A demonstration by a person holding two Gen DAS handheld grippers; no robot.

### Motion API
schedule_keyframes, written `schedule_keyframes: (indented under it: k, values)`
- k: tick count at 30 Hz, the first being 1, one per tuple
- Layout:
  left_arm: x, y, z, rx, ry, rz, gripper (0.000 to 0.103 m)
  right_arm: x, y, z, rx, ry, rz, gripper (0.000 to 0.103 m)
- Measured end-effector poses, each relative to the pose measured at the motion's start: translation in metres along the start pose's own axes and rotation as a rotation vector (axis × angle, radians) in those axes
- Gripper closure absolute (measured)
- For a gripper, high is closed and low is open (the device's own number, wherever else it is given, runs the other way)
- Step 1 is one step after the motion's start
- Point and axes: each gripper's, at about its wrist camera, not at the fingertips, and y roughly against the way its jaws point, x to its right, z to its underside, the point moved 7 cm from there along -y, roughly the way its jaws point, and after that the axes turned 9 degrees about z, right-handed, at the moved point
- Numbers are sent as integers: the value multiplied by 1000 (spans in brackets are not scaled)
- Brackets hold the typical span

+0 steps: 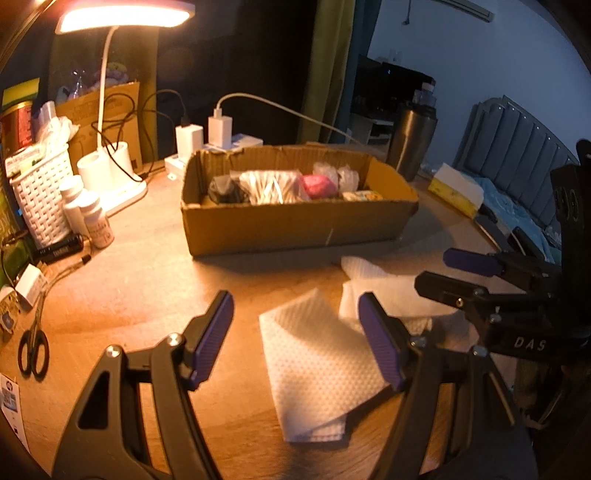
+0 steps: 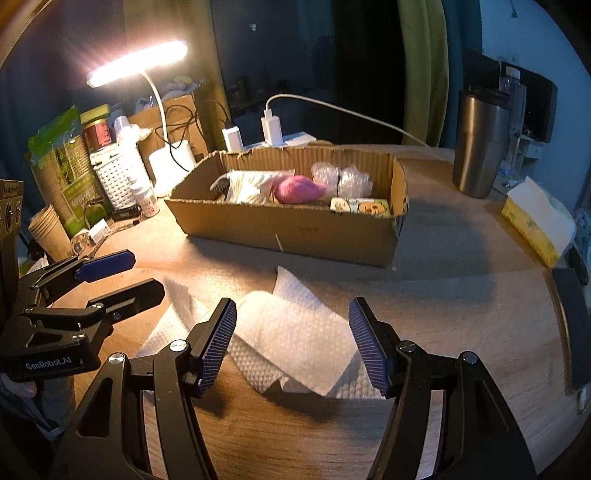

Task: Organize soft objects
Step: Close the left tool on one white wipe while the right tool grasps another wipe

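White paper towels (image 1: 314,354) lie crumpled and overlapping on the wooden table; they also show in the right wrist view (image 2: 295,336). My left gripper (image 1: 295,332) is open and empty just above them. My right gripper (image 2: 291,343) is open and empty over the same towels, beside the left one. Behind stands a cardboard box (image 1: 295,225) holding a pink soft ball (image 1: 319,186), plastic bags and bubble wrap (image 2: 340,179). The box also shows in the right wrist view (image 2: 288,225).
A lit desk lamp (image 1: 122,18), white basket (image 1: 40,192), small bottles (image 1: 98,221) and scissors (image 1: 33,350) stand at the left. Chargers (image 1: 219,131) sit behind the box. A steel tumbler (image 2: 480,144) and yellow tissue box (image 2: 535,225) are at the right.
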Motion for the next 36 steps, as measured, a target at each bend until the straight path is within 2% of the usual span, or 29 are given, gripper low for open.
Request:
schedule_keyframes:
  k: [11, 21, 27, 36]
  values:
    - [10, -18, 18, -70, -22, -1, 32, 6, -14, 15, -37, -21, -19, 36]
    - [3, -42, 38, -180, -24, -32, 31, 2, -28, 17, -65, -11, -35, 36]
    - [6, -43, 41, -190, -51, -53, 27, 3, -40, 23, -102, -1, -18, 36]
    - [6, -45, 42, -197, -63, -65, 27, -4, -44, 26, -91, 68, 49, 36]
